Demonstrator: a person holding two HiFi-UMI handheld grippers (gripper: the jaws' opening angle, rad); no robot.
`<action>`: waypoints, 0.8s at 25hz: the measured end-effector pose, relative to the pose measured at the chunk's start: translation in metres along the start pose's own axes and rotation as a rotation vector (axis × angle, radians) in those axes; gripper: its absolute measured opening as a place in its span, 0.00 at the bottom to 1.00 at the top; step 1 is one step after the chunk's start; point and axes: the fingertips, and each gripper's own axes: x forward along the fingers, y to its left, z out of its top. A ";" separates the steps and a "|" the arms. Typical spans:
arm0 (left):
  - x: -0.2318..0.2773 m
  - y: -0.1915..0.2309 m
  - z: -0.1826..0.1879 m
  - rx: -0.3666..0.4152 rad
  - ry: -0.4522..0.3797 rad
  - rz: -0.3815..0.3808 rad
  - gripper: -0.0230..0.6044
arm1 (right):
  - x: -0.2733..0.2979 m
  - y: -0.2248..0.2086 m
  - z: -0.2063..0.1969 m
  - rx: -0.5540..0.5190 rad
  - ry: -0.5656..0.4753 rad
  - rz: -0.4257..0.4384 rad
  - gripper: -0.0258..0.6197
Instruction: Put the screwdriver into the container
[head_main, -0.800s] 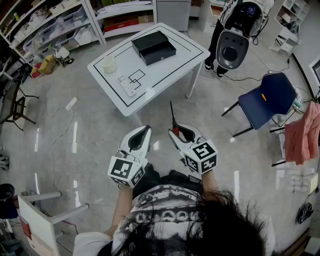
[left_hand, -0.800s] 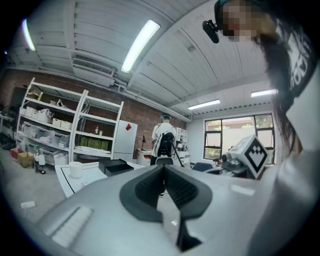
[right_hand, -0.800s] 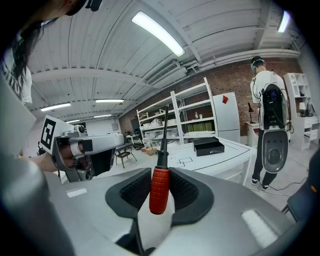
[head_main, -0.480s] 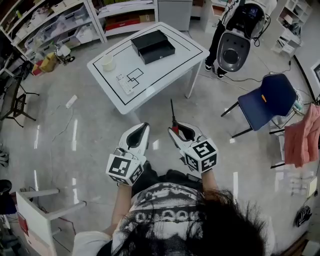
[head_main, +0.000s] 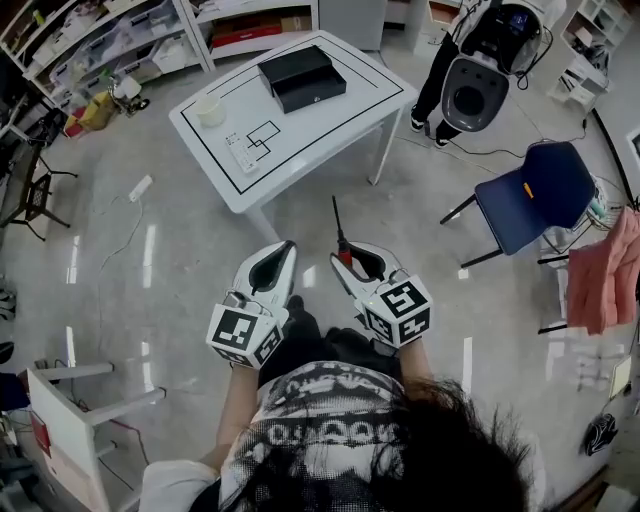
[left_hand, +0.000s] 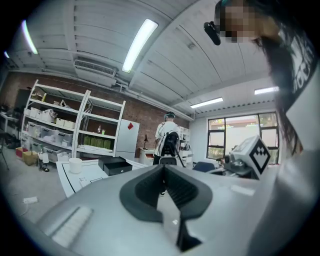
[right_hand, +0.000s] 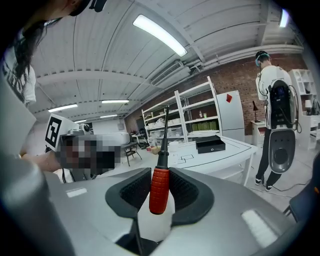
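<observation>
My right gripper (head_main: 345, 262) (right_hand: 161, 187) is shut on a screwdriver (right_hand: 160, 186) with a red ribbed handle; its black shaft (head_main: 337, 222) points ahead towards the white table (head_main: 300, 130). The black box-shaped container (head_main: 300, 78) (right_hand: 210, 144) sits at the table's far side. My left gripper (head_main: 272, 265) (left_hand: 165, 187) is held beside the right one, jaws closed together with nothing between them. Both grippers hover over the floor, short of the table.
A white cup (head_main: 209, 110) and a small remote-like device (head_main: 240, 153) lie on the table. A person (head_main: 480, 60) with a backpack rig stands beyond it. A blue chair (head_main: 530, 200) stands right, shelving (head_main: 100, 50) at the back left, a white chair (head_main: 70, 420) near left.
The table has slid slightly up and away in the head view as the head moved; both grippers keep their pose, the screwdriver still held.
</observation>
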 end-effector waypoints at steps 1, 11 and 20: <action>0.001 -0.001 0.001 0.001 -0.002 -0.001 0.04 | 0.000 -0.001 -0.002 0.002 0.001 0.000 0.21; 0.021 0.010 -0.007 -0.013 0.016 -0.010 0.04 | 0.011 -0.022 -0.010 0.019 0.030 -0.018 0.21; 0.083 0.063 -0.003 -0.033 0.012 -0.044 0.04 | 0.067 -0.068 0.007 0.015 0.066 -0.043 0.21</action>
